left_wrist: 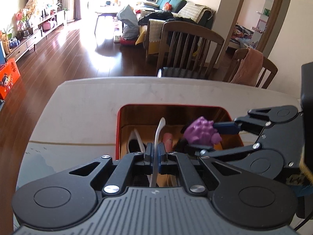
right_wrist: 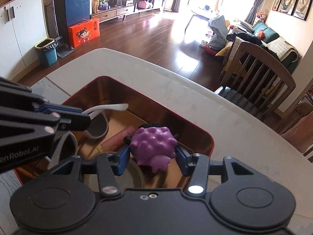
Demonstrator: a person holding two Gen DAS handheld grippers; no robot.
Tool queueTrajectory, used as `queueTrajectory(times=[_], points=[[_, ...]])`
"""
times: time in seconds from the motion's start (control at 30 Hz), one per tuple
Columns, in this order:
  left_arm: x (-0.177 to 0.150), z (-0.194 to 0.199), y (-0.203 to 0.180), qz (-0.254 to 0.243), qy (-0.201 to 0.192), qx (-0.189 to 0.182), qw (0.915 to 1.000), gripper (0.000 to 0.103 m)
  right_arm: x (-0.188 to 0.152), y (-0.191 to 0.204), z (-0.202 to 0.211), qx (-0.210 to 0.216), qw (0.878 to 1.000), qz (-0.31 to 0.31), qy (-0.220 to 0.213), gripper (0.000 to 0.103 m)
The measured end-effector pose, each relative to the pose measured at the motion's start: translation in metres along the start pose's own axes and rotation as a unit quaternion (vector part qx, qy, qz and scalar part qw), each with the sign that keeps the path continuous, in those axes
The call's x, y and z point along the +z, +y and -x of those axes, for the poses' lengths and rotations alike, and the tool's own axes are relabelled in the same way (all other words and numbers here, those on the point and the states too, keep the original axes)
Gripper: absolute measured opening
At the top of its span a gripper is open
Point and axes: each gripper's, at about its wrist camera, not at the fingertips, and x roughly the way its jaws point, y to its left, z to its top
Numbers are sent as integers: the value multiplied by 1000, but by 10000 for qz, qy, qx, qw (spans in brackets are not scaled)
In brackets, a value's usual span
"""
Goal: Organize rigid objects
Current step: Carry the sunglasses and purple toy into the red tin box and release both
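A red-rimmed box (left_wrist: 118,129) (right_wrist: 212,146) with a shiny gold inside sits on the white table. My left gripper (left_wrist: 156,154) is shut on the temple arm of white-framed sunglasses (left_wrist: 158,131) (right_wrist: 101,121) and holds them over the box; it shows at the left of the right wrist view (right_wrist: 82,115). My right gripper (right_wrist: 153,156) is shut on a bumpy purple toy (right_wrist: 154,145) (left_wrist: 201,133) above the box; it enters the left wrist view from the right (left_wrist: 215,137). A pink tube (right_wrist: 119,139) (left_wrist: 168,140) lies inside the box.
The white table (left_wrist: 88,105) (right_wrist: 137,72) carries the box. Wooden chairs (left_wrist: 187,47) (right_wrist: 260,74) stand at the far edge; one has a pink cloth (left_wrist: 248,68). A round pale object (right_wrist: 135,174) lies in the box below my right gripper.
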Motion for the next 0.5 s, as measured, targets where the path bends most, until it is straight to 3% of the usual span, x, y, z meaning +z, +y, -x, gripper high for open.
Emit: queueTrajectory(times=[0.33, 0.5], points=[[-7, -15, 4, 89, 419, 85, 9990, 4, -2, 0, 3, 1, 10000, -85, -35, 51], [-10, -15, 7, 175, 510, 88, 9985, 4, -2, -1, 9, 26, 9999, -115, -28, 57]])
